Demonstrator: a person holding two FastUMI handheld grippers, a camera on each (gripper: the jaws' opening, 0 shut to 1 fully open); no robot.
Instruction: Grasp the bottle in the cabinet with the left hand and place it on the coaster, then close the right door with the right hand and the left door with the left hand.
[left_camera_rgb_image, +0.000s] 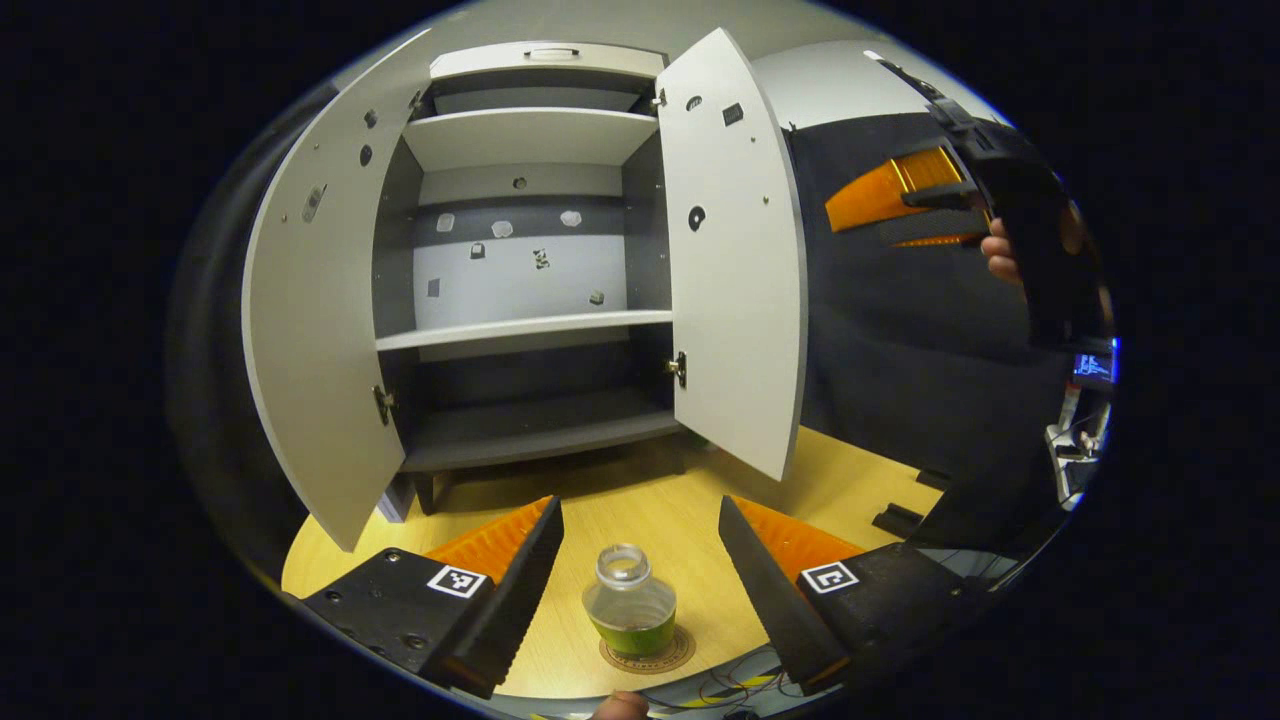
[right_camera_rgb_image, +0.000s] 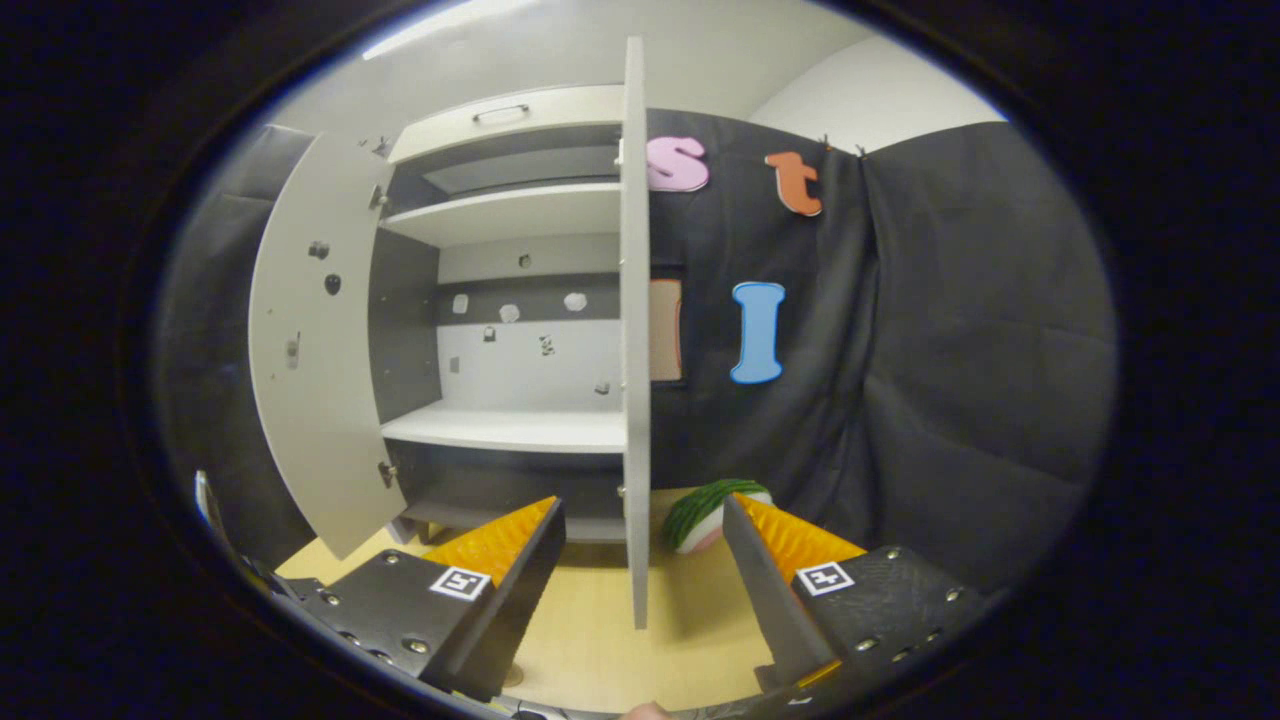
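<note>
- The bottle (left_camera_rgb_image: 630, 603) stands upright on the round coaster (left_camera_rgb_image: 648, 654), on the light wood-grain table (left_camera_rgb_image: 640, 500), near the table's front edge in the left gripper view. It is clear and squat, with an open mouth and green liquid low inside.
- The left gripper (left_camera_rgb_image: 640, 560) has its fingers spread wide, one on each side of the bottle and not touching it; bare tabletop shows in the gaps.
- Beyond it, the cabinet (left_camera_rgb_image: 530, 250) stands at the back of the table on short legs, with pale flat shelves and darker inner walls.
- The left door (left_camera_rgb_image: 320, 330) and the right door (left_camera_rgb_image: 735, 250) both hang open, smooth pale panels swung outward; open table lies between their lower edges and the bottle.
- The right gripper (right_camera_rgb_image: 640, 560) is also spread wide and holds nothing. In the right gripper view the right door's (right_camera_rgb_image: 634, 350) thin edge points straight between the fingers, just ahead of them.
- In the left gripper view the right gripper (left_camera_rgb_image: 960, 190) hangs off to the right of the right door, held by a hand (left_camera_rgb_image: 1000, 255).
- A green ribbed rounded object (right_camera_rgb_image: 712, 512) lies on the table past the door, near the dark cloth wall (right_camera_rgb_image: 950, 350).
</note>
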